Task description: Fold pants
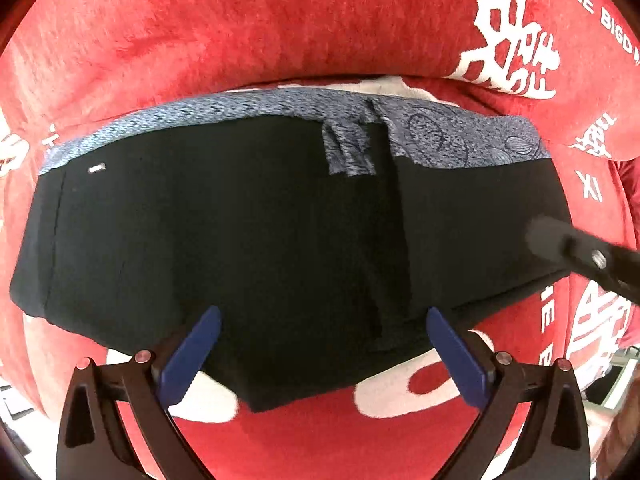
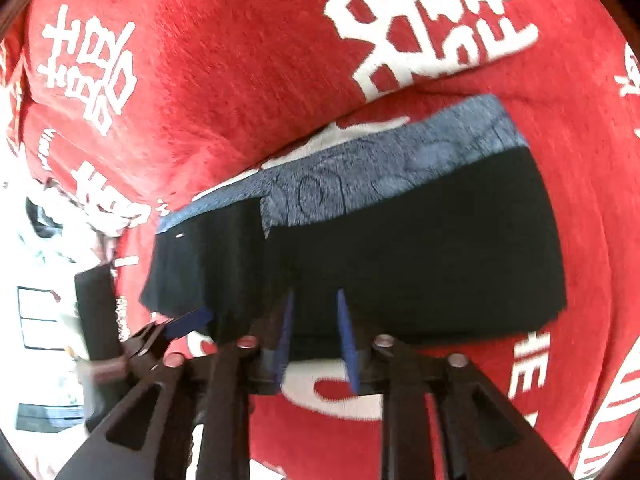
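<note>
Black pants (image 1: pixel 260 220), folded into a flat wide bundle, lie on a red blanket. A blue-grey patterned waistband lining (image 1: pixel 460 140) shows along their far edge. My left gripper (image 1: pixel 323 314) hangs straight over the bundle's near edge, its blue pads (image 1: pixel 192 352) spread wide and touching nothing. In the right wrist view the same pants (image 2: pixel 420 248) slant across the middle. My right gripper (image 2: pixel 315 294) stands over their near edge with a narrow gap between its pads and no cloth pinched. Its blurred dark finger (image 1: pixel 560 248) also enters the left wrist view from the right.
The red blanket (image 1: pixel 200 40) with large white characters (image 2: pixel 432 20) covers the whole surface and rises in a fold behind the pants. Beyond its left edge is a bright cluttered area (image 2: pixel 44 280). The left gripper's blue pad (image 2: pixel 188 322) shows near the bundle's left corner.
</note>
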{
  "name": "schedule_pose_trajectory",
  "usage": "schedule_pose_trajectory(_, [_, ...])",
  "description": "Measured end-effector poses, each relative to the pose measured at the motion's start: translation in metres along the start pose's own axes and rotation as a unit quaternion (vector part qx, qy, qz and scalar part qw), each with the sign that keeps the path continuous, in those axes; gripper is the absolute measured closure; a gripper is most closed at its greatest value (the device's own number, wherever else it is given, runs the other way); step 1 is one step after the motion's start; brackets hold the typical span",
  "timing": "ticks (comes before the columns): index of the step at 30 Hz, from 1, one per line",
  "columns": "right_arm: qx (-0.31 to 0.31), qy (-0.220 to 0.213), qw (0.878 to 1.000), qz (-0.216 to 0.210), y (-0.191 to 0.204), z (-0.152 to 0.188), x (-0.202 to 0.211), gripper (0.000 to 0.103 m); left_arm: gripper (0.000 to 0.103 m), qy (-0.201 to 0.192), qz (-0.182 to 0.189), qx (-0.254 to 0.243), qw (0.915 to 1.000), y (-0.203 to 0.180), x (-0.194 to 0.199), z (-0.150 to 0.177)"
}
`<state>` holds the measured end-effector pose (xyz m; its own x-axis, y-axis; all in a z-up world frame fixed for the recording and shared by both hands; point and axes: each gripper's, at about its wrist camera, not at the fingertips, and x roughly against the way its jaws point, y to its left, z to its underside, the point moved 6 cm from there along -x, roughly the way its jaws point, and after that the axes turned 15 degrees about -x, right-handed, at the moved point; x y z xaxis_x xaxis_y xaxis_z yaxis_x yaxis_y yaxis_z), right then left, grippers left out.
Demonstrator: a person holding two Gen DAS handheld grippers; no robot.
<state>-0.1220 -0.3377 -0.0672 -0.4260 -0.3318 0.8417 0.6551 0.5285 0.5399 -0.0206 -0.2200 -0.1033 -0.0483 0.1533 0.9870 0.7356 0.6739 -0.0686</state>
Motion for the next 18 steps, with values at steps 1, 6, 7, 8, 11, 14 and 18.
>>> schedule_pose_trajectory(1, [0.000, 0.000, 1.000, 0.004, 0.004, -0.002, -0.008, 0.062, 0.000, 0.001, 0.000, 0.003, 1.0000, 0.005, 0.002, 0.002])
schedule_pose_trajectory(6, [-0.015, 0.041, 0.998, 0.046, -0.008, 0.016, -0.044, 0.054, 0.000, 0.002, -0.012, 0.029, 0.9995, 0.037, 0.016, 0.023])
schedule_pose_trajectory(7, [-0.003, 0.031, 0.998, 0.050, -0.005, 0.018, -0.042, 0.053, 0.000, 0.000, -0.012, 0.035, 0.9993, 0.044, 0.019, 0.028])
schedule_pose_trajectory(8, [0.008, 0.033, 0.998, 0.056, -0.002, 0.022, -0.042, 0.052, 0.000, -0.002, -0.014, 0.043, 0.9990, 0.051, 0.023, 0.035])
schedule_pose_trajectory(11, [0.029, 0.037, 0.996, 0.078, 0.005, 0.028, -0.040, 0.049, 0.000, -0.001, -0.026, 0.071, 0.9972, 0.069, 0.031, 0.067])
schedule_pose_trajectory(14, [0.049, 0.050, 0.993, 0.098, 0.014, 0.035, -0.039, 0.047, 0.000, 0.003, -0.030, 0.114, 0.9931, 0.092, 0.039, 0.101])
schedule_pose_trajectory(18, [0.082, 0.076, 0.987, 0.119, 0.033, 0.052, -0.041, 0.046, 0.000, 0.007, -0.032, 0.182, 0.9828, 0.112, 0.044, 0.149])
